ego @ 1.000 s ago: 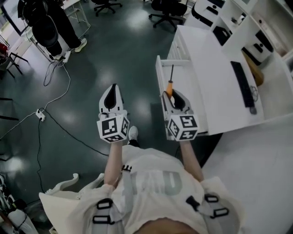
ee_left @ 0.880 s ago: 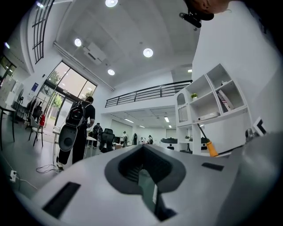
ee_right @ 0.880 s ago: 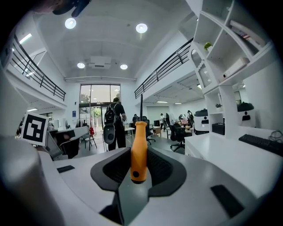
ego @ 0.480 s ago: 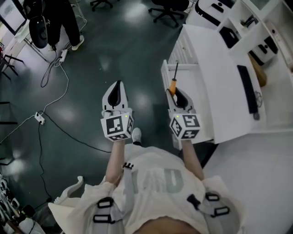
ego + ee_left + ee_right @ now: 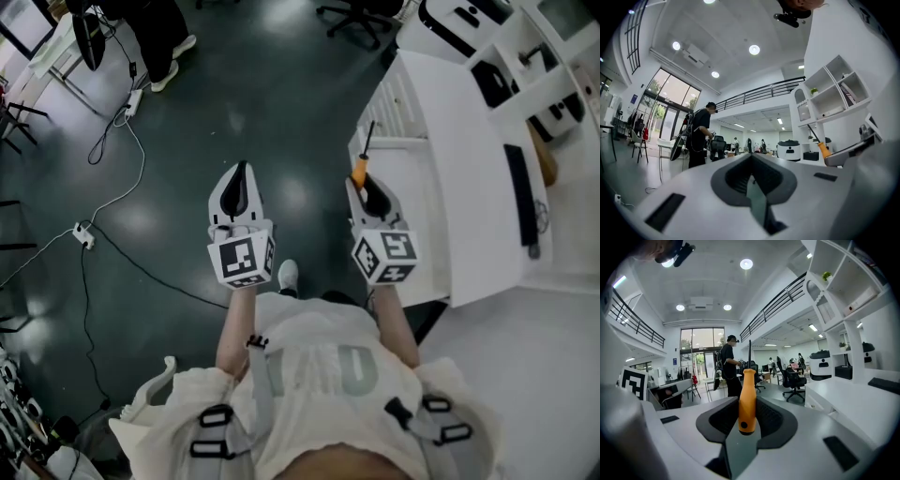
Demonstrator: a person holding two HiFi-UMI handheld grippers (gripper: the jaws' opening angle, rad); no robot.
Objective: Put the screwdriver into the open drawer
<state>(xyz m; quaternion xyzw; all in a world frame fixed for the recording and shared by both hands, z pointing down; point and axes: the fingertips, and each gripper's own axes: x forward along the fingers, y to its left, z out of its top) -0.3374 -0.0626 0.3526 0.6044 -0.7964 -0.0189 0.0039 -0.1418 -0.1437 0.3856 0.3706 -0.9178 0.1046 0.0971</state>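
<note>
The screwdriver (image 5: 746, 401) is clenched by its orange handle in the right tongs (image 5: 367, 187), shaft pointing ahead, over the front rim of the open drawer (image 5: 422, 211) at the white table's (image 5: 478, 159) edge (not yet inside, by my reading). The left tongs (image 5: 240, 178) are pressed together on nothing, over the floor. Left to do: carry it in and release.

A big open-plan office or lab hall: rolling office chairs (image 5: 793, 379), white shelving (image 5: 829, 96), a mezzanine railing (image 5: 759, 91), glass entrance doors (image 5: 698, 359), cables (image 5: 120, 199) trailing over dark floor (image 5: 234, 94).
</note>
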